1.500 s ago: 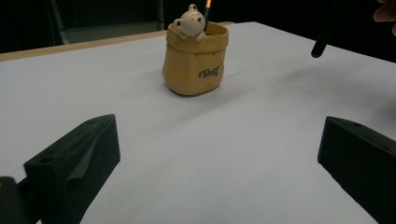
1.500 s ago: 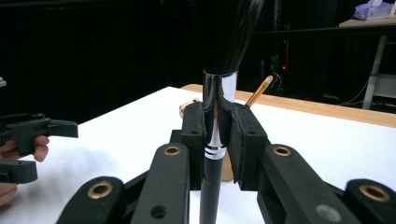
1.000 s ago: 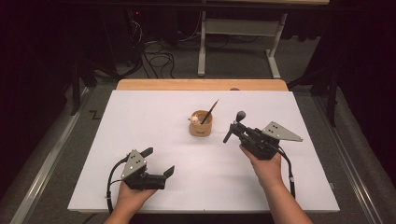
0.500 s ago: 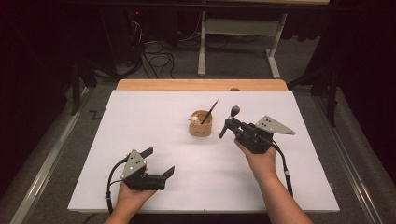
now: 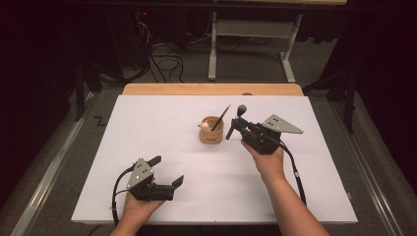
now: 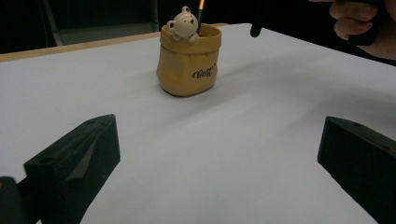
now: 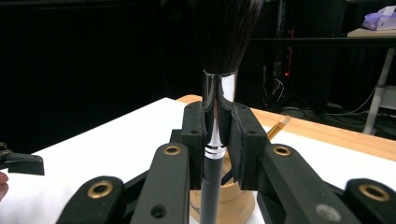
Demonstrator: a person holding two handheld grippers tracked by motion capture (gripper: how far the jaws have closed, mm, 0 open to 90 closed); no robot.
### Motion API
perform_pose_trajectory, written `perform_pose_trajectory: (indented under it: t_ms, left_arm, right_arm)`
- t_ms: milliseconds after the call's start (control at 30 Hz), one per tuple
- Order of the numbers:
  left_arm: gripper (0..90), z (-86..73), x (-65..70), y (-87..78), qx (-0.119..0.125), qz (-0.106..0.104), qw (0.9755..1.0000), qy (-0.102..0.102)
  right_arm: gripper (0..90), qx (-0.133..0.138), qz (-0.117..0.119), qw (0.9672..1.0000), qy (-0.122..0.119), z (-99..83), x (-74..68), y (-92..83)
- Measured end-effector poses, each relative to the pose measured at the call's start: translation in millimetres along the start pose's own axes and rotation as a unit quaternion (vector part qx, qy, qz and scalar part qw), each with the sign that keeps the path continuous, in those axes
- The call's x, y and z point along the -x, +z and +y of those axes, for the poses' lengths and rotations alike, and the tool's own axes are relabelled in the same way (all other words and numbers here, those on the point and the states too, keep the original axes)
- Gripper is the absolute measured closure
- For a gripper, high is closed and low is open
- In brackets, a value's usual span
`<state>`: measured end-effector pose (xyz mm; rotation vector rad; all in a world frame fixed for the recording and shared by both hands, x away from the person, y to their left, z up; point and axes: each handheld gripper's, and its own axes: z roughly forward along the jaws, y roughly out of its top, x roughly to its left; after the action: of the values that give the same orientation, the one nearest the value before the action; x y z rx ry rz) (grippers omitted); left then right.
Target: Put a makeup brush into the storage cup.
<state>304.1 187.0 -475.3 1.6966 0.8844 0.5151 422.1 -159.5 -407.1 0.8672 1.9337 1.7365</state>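
High view: the right gripper (image 5: 235, 124) hovers just right of the tan pot (image 5: 211, 130) at the table's (image 5: 147, 128) middle, holding a makeup brush (image 5: 237, 119) upright, bristles on top. A thin brush (image 5: 221, 117) already leans in the pot. The left gripper (image 5: 169, 172) rests low at the near left, well apart from the pot, its jaws spread wide with nothing between them.

Left gripper view: the pot (image 6: 188, 60) stands ahead with a small bear figure (image 6: 182, 24) on its rim and lettering on its side, details the high view blurs. The dark lower end of the held brush (image 6: 257, 21) hangs just right of the pot's rim.

Right gripper view: the jaws pinch narrowly on the brush's (image 7: 214, 135) shiny ferrule, which the high view cannot show, and the pot (image 7: 233, 198) sits just below.

To do this well, I judge the handle end should be brought over the pot's mouth, clear of the leaning brush, then lowered before letting go.
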Motion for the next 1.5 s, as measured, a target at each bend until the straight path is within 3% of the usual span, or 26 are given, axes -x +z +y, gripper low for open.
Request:
perform_pose_trajectory:
  t_ms: [933,1500]
  left_arm:
    - [0.2,-0.4,0.4,-0.3,0.001,-0.004,1.0000,-0.004]
    - [0.2,-0.9,0.4,-0.5,0.000,-0.007,1.0000,-0.002]
  right_arm:
    - [79.0,-0.004,-0.011,0.9999,0.001,18.7,2.9,35.7]
    - [79.0,-0.020,-0.024,0.9995,0.008,15.3,10.1,51.7]
